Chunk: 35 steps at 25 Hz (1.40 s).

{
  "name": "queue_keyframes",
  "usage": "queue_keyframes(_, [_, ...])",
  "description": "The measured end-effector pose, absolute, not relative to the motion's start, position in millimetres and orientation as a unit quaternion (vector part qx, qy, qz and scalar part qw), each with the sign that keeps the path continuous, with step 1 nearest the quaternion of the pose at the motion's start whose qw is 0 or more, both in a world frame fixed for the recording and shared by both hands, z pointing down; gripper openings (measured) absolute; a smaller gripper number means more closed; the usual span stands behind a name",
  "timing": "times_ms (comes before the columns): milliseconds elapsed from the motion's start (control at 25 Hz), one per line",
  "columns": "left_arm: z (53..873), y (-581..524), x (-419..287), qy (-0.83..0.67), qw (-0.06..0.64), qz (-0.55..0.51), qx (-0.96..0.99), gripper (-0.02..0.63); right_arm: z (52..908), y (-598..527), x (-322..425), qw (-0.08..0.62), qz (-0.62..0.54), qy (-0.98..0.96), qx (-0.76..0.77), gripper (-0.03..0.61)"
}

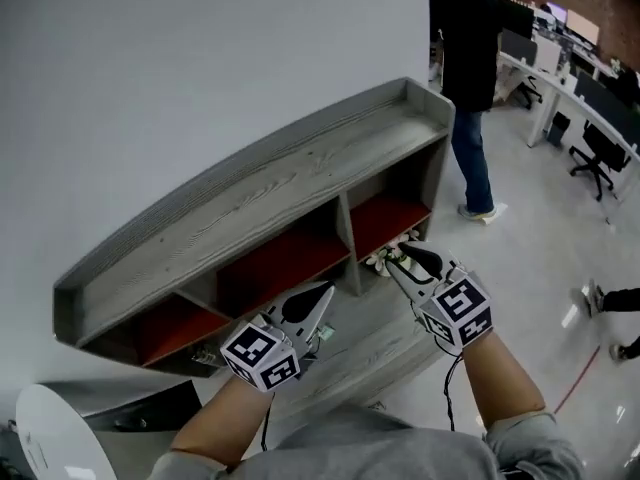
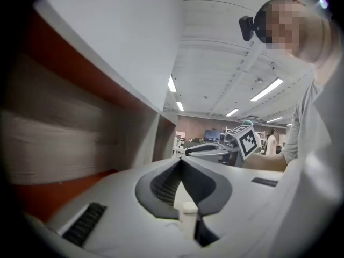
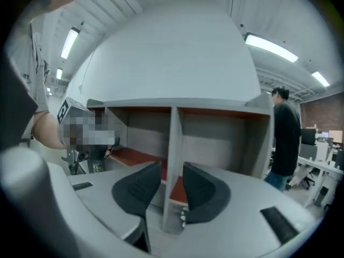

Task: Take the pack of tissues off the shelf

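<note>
Head view is showing the pack of tissues (image 1: pixel 383 259) lying at the front of the shelf's (image 1: pixel 290 173) right-hand compartment, just beside the divider (image 1: pixel 347 240). Its long axis is seemingly running along the shelf's front edge. The right tool (image 1: pixel 403 255) is touching the pack tip-first, jaws standing partly apart and not visibly pressing it. The left tool (image 1: pixel 322 296) is hovering nearby, clenched on nothing.

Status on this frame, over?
Left tongs shut, empty. Right tongs part open, nothing gripped. Pack on the shelf, beside the right tips. Divider close ahead.
</note>
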<state>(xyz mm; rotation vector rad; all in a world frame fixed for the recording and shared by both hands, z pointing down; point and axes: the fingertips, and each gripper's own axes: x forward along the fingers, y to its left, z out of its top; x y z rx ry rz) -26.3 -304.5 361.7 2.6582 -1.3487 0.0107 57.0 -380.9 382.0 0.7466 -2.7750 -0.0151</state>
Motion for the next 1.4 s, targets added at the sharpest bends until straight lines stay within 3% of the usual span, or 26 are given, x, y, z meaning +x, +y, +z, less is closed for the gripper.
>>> queue_keyframes(320, [315,-181,-161,-0.544,0.048,-0.005,0.838,0.009,325,-279,-77,0.112,-0.034,-0.978,0.171,0.092])
queue_keyframes(760, [303,-5,-332,-0.655,0.038,-0.016,0.755,0.009,316,-146,-238,0.103,-0.042,-0.99,0.087,0.045])
queue_keyframes(920, [309,40,-366,-0.678,0.043,-0.021,0.734,0.009,316,-107,-274,0.085,-0.029,-0.994,0.057,-0.008])
queue_keyframes(1120, [315,76,-385,-0.691,0.05,-0.032,0.72,0.009,327,-59,-302,0.056,-0.013,-0.998,0.0,0.006])
queue_keyframes(1400, [321,101,-399,-0.704,0.054,-0.043,0.707,0.009,349,-31,-317,0.072,-0.002,-0.997,-0.034,0.008])
